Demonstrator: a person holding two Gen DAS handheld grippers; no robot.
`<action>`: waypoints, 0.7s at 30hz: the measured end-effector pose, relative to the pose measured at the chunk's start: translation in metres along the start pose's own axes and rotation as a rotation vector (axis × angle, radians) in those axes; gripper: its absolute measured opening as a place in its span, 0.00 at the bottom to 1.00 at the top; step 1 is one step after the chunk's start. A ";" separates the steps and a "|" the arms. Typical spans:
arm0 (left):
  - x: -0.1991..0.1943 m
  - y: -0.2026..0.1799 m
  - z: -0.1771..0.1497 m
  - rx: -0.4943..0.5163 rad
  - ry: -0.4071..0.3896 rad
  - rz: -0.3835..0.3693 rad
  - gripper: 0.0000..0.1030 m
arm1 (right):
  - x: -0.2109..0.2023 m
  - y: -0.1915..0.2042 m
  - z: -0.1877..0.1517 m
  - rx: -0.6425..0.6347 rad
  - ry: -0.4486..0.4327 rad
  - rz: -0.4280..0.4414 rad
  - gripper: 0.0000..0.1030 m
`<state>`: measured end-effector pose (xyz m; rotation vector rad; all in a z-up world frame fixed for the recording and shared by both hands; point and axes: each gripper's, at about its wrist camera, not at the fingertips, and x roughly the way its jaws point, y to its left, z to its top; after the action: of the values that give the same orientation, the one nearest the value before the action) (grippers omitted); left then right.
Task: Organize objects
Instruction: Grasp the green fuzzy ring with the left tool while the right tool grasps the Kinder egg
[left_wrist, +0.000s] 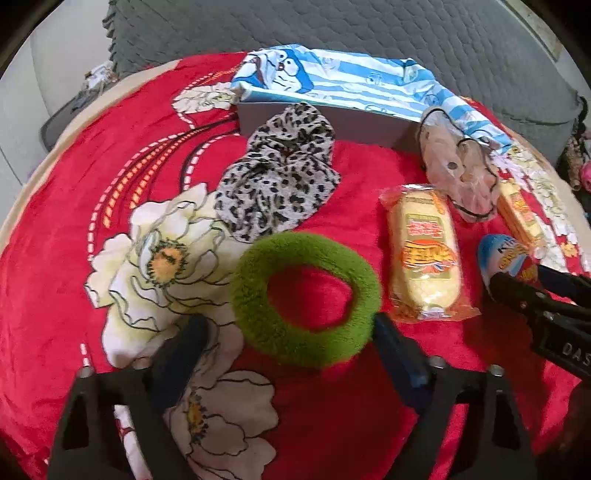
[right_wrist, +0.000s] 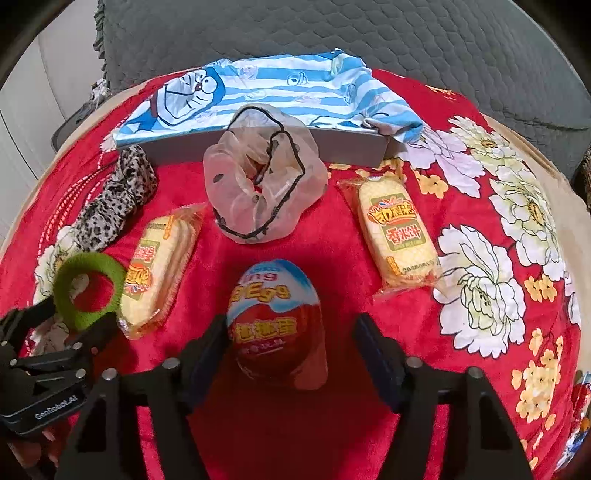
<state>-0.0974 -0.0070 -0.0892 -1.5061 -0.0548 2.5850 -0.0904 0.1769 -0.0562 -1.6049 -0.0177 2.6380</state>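
Observation:
A green fuzzy scrunchie (left_wrist: 304, 295) lies on the red floral blanket between the wide-open fingers of my left gripper (left_wrist: 290, 332); it also shows in the right wrist view (right_wrist: 90, 291). A toy egg (right_wrist: 275, 321) in a red and blue wrapper stands between the open fingers of my right gripper (right_wrist: 291, 343), its left side touching the left finger (right_wrist: 212, 341). The egg (left_wrist: 506, 260) and right gripper (left_wrist: 517, 284) also show at the right of the left wrist view. Two rice cracker packs (right_wrist: 159, 273) (right_wrist: 400, 232), a leopard scrunchie (left_wrist: 280, 177) and a sheer beige scrunchie (right_wrist: 264, 173) lie around.
A grey box (right_wrist: 347, 146) draped with a blue striped cartoon cloth (right_wrist: 266, 92) stands at the back of the blanket (right_wrist: 369, 424). A grey quilted sofa (right_wrist: 332, 33) rises behind it. My left gripper (right_wrist: 75, 321) appears at the lower left of the right wrist view.

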 end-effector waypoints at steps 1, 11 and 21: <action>0.000 0.000 0.000 0.001 0.002 -0.012 0.72 | -0.001 0.000 0.000 0.001 0.000 0.008 0.57; -0.009 0.004 0.002 -0.030 0.002 -0.138 0.23 | -0.002 -0.001 0.000 0.017 0.010 0.072 0.47; -0.012 0.002 0.000 -0.025 0.014 -0.212 0.14 | -0.011 0.000 -0.001 0.028 -0.007 0.125 0.47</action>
<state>-0.0923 -0.0105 -0.0790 -1.4408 -0.2321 2.4153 -0.0843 0.1766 -0.0473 -1.6396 0.1220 2.7223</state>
